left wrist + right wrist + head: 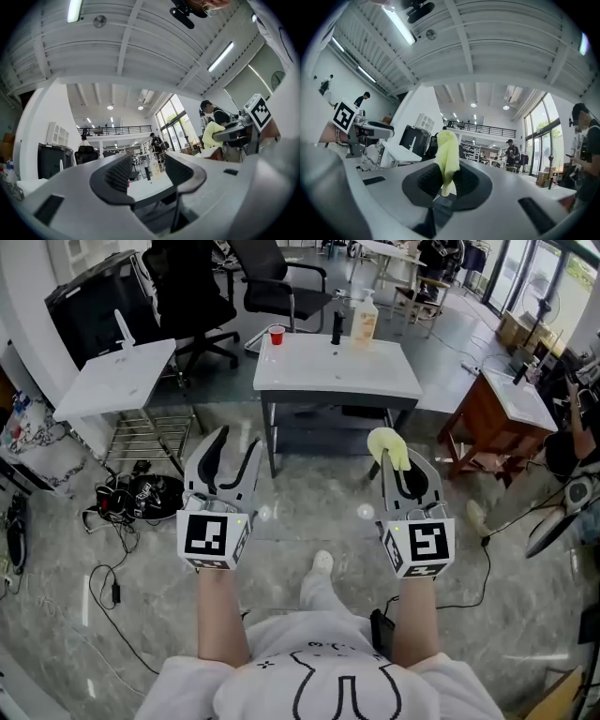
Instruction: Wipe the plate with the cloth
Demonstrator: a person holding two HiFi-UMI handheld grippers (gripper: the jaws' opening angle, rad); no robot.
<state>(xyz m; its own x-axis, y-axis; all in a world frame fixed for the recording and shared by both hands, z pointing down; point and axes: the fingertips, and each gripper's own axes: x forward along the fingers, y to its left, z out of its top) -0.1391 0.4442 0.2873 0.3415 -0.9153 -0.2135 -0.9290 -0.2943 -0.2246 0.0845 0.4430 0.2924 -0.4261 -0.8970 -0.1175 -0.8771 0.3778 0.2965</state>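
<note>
I hold both grippers level in front of me, above the floor and short of a white table [337, 381]. My right gripper [401, 465] is shut on a yellow cloth [387, 446]. In the right gripper view the cloth [447, 157] stands up from between the ribbed pads of the right gripper [447, 180]. My left gripper [236, 444] is open with nothing between its fingers, and the left gripper view shows a bare gap in the left gripper [147, 171]. The cloth [212, 133] also appears at that view's right. No plate shows in any view.
On the white table stand a red cup [276, 335], a dark bottle [337, 327] and a soap bottle [365, 319]. A second white table [117, 381] over a wire rack is at the left, with cables [131, 498] on the floor. Office chairs stand behind and a wooden desk [487, 423] at the right.
</note>
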